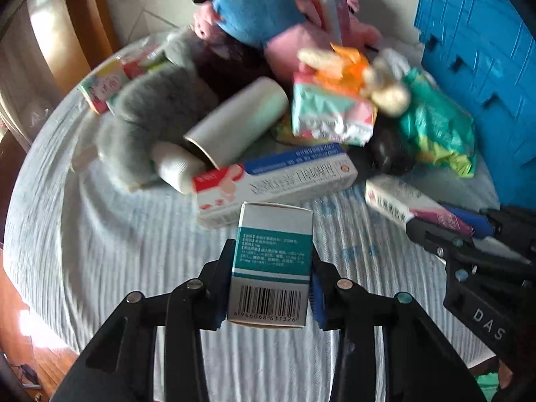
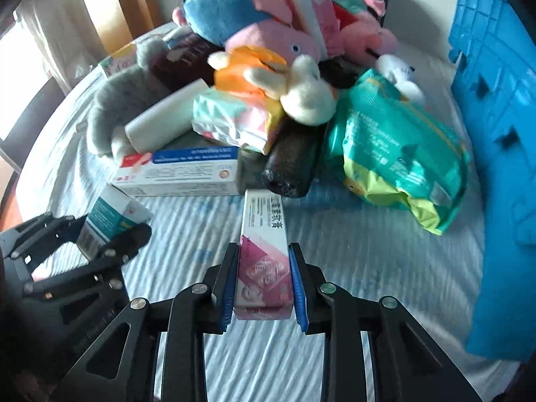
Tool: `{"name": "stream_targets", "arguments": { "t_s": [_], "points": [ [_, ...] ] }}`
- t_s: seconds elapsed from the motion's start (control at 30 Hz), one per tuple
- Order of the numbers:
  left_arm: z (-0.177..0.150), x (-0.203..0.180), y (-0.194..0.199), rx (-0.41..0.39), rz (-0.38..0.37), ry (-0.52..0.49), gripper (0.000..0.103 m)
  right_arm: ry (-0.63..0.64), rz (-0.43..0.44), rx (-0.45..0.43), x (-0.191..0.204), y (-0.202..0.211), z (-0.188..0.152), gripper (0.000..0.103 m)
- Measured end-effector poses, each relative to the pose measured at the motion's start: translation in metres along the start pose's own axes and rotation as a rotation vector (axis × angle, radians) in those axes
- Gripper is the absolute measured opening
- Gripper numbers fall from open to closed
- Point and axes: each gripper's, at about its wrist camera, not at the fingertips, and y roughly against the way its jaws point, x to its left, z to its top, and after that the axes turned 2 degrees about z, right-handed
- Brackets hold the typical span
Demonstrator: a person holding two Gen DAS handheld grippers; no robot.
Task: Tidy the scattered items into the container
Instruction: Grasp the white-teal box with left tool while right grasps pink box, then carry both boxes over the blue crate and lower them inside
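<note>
My left gripper (image 1: 269, 258) is shut on a teal and white medicine box (image 1: 273, 261) with a barcode, held above the striped cloth. It also shows in the right wrist view (image 2: 110, 221). My right gripper (image 2: 263, 258) is shut on a long pink and white box (image 2: 263, 251), which also shows in the left wrist view (image 1: 418, 209). The blue crate (image 2: 495, 100) stands at the right, also in the left wrist view (image 1: 475, 67). A pile of scattered items lies ahead: a long white box (image 1: 274, 184), plush toys, packets and rolls.
A grey plush (image 1: 150, 117), white roll (image 1: 234, 124), blue and pink plush (image 2: 234, 23), rabbit plush (image 2: 301, 90), black roll (image 2: 291, 164) and green packet (image 2: 395, 147) crowd the round table's far half. The table edge (image 1: 20, 234) curves at left.
</note>
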Motion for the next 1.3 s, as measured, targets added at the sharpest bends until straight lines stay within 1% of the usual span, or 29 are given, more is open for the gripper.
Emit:
{"name": "stream_targets", "arguments": {
  "t_s": [0.03,0.1,0.13,0.17,0.2,0.27,0.3,0.33,0.4,0.63,0.8,0.93,1.1,1.17,1.3],
  "points": [
    [0.001,0.009,0.001,-0.006,0.001,0.004,0.038,0.000,-0.007,-0.011,0.000,0.009,-0.003,0.028],
    [0.005,0.028,0.003,-0.018,-0.003,0.002,0.038,-0.007,-0.017,-0.026,0.015,0.015,-0.006,0.028],
    [0.009,0.025,0.004,-0.024,-0.005,0.000,0.038,-0.010,-0.022,-0.034,0.017,0.020,-0.009,0.028],
    [0.004,0.025,0.010,-0.031,-0.011,-0.002,0.038,-0.012,-0.027,-0.045,0.024,0.027,-0.011,0.028],
    [-0.004,0.019,0.020,-0.041,-0.015,-0.003,0.038,-0.012,-0.030,-0.056,0.034,0.025,-0.012,0.028],
    [-0.009,0.021,0.031,-0.066,-0.025,-0.003,0.038,-0.004,-0.036,-0.082,0.048,0.026,-0.007,0.028],
    [0.003,0.020,0.024,-0.073,-0.028,-0.005,0.038,0.000,-0.039,-0.096,0.054,0.029,-0.002,0.028],
    [0.021,0.035,0.015,-0.085,-0.033,-0.009,0.038,0.005,-0.043,-0.114,0.058,0.036,0.000,0.028],
    [0.024,0.045,0.016,-0.109,-0.037,-0.015,0.038,0.010,-0.051,-0.140,0.062,0.045,0.003,0.028],
    [0.036,0.053,0.061,-0.215,-0.048,-0.027,0.038,0.012,-0.075,-0.249,0.079,0.095,0.007,0.028],
    [0.048,0.046,0.097,-0.300,-0.101,-0.045,0.038,0.001,-0.117,-0.360,0.084,0.147,0.009,0.028],
    [0.065,0.026,0.133,-0.400,-0.147,-0.073,0.038,-0.009,-0.173,-0.454,0.073,0.192,0.012,0.028],
    [0.096,-0.020,0.171,-0.507,-0.217,-0.119,0.038,-0.063,-0.248,-0.567,0.037,0.246,0.013,0.028],
    [0.108,-0.047,0.187,-0.555,-0.248,-0.147,0.038,-0.090,-0.294,-0.615,0.014,0.271,0.010,0.028],
    [0.131,-0.108,0.216,-0.646,-0.300,-0.199,0.038,-0.145,-0.380,-0.668,-0.045,0.310,0.001,0.028]
  ]
}}
